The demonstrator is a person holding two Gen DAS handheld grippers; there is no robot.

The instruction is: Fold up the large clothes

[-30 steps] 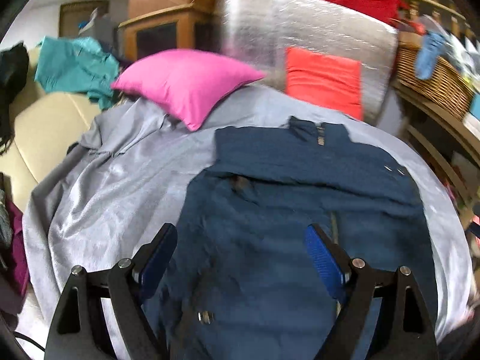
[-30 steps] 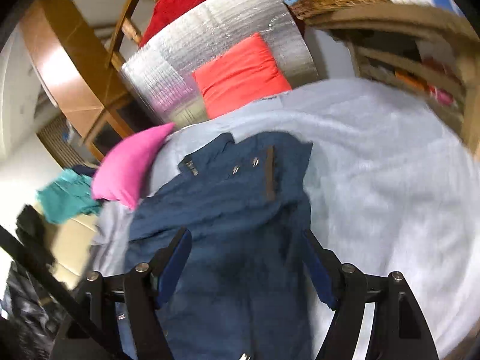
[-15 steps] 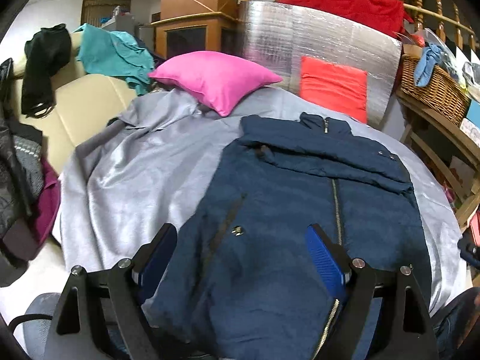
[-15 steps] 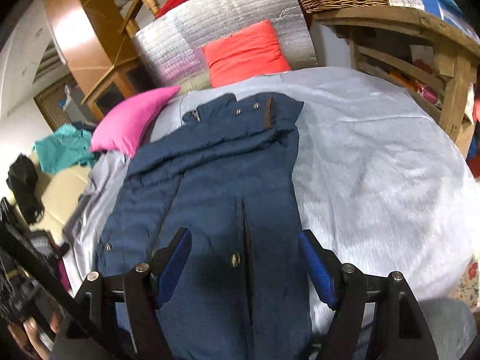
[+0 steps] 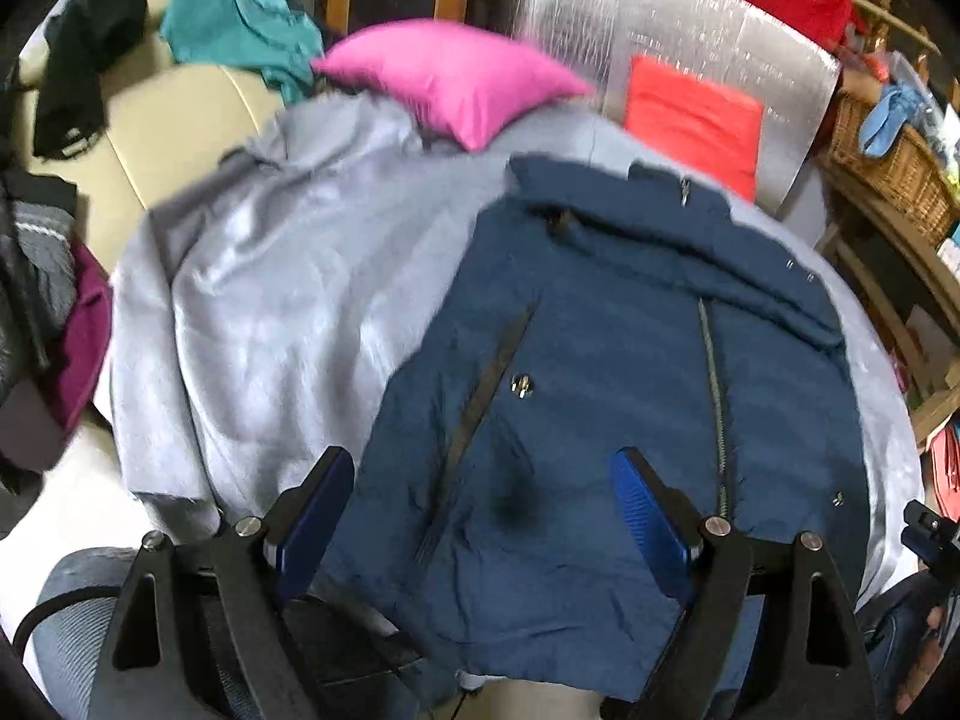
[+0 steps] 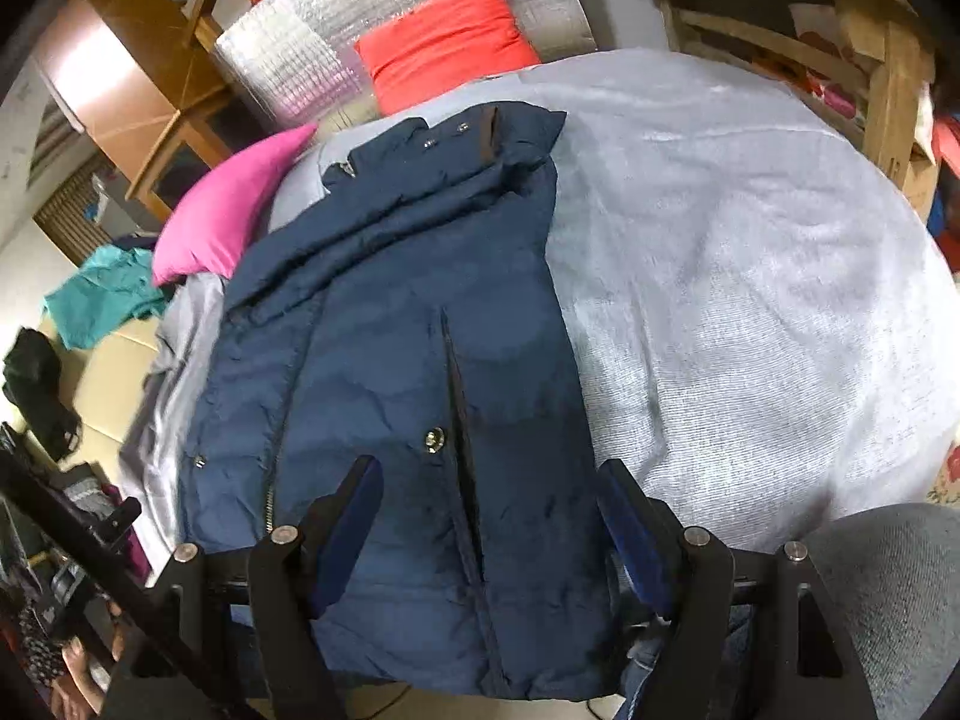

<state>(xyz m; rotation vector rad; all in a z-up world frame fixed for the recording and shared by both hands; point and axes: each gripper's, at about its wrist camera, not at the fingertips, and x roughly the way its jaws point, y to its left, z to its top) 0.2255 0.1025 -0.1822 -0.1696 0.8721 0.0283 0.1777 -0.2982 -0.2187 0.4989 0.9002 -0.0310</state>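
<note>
Two grippers hover over a navy jacket (image 5: 606, 360) lying flat, front up, on a grey sheet (image 5: 270, 300). Left gripper (image 5: 480, 516) jaws wide apart, nothing between them, above the hem's left part. Right gripper (image 6: 486, 528) jaws also spread, empty, over the right pocket slit. Left view alone shows a wicker basket (image 5: 888, 162) and beige sofa (image 5: 162, 132); right view alone shows the sheet's bare right half. Pink pillow (image 5: 450, 78) beside the collar.
</note>
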